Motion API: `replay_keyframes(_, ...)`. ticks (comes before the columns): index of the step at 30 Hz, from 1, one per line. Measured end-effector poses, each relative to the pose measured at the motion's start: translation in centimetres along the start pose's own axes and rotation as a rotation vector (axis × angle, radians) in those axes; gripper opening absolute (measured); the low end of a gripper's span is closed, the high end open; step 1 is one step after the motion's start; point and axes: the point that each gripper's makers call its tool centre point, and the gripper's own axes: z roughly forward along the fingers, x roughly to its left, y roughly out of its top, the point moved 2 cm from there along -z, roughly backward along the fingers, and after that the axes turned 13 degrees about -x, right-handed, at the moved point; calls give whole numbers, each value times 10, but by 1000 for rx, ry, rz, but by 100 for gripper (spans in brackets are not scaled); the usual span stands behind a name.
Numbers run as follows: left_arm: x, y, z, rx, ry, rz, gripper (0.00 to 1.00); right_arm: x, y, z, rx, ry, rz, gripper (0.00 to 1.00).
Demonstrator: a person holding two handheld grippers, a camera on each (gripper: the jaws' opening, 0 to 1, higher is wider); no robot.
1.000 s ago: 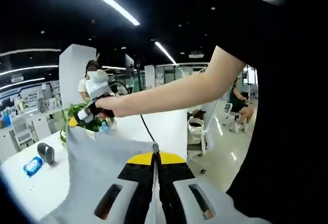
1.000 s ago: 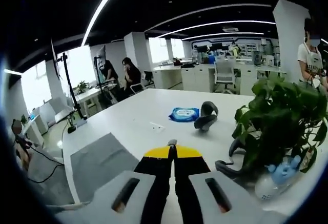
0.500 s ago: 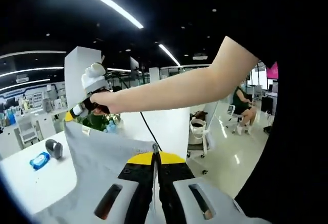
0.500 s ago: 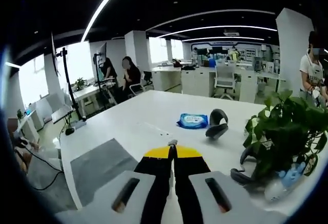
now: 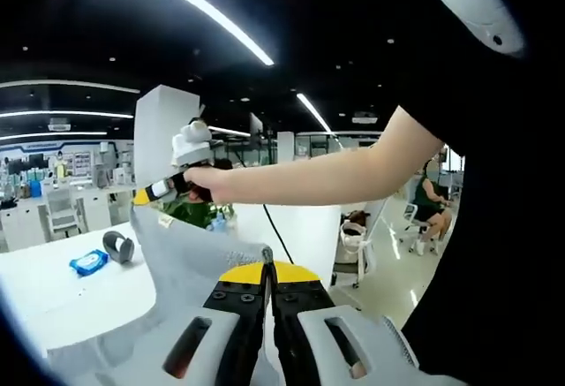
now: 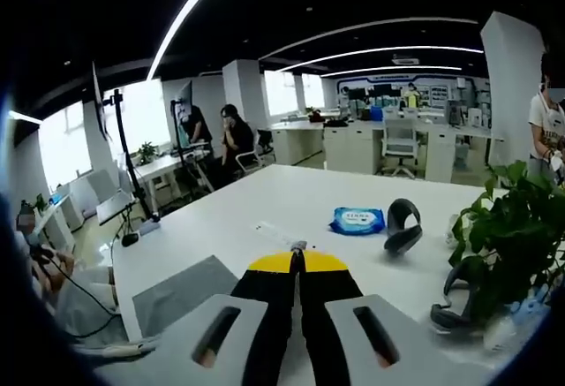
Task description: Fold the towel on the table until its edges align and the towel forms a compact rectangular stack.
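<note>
A grey towel [image 5: 190, 249] hangs stretched between my two grippers above the white table [image 5: 53, 293]. My left gripper [image 5: 267, 267] is shut on one upper corner, the cloth pinched between its yellow tips. In the left gripper view, my right gripper [image 5: 143, 197], held in a hand, is shut on the other upper corner, up and to the left. In the right gripper view, the right gripper [image 6: 297, 250] is shut with a scrap of grey cloth at its tip. Part of the towel [image 6: 181, 293] lies on the table [image 6: 256, 205] below it.
A blue wipes pack [image 6: 357, 220] and a black curved object [image 6: 402, 227] lie on the table, with a potted plant [image 6: 512, 245] at the right. The person's arm [image 5: 335, 170] crosses the left gripper view. Seated people and desks stand far behind.
Both views have shifted with the hands. In the left gripper view the right gripper and the towel's top edge sit further right and higher. Both grippers have kept their hold on the towel.
</note>
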Motion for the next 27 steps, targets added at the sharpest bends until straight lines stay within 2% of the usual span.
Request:
replay_keyframes(8,23,11,-30,-12,75,-1,1,23,5,28,-16,56,-1,0)
replay_keyframes(13,39,16,-50,-37,116,-44,1,35,3,45,-9,81,6,0)
replay_keyframes(19,52,12,-71,-53,160,-80,1,46,-4,61,12,111,14,0)
replay_keyframes(25,59,10,-90,-33,211,-54,1,54,-10,72,17,129,20,0)
replay_keyframes(27,63,9,-96,-32,247,-48,1,56,-12,74,16,138,33,0)
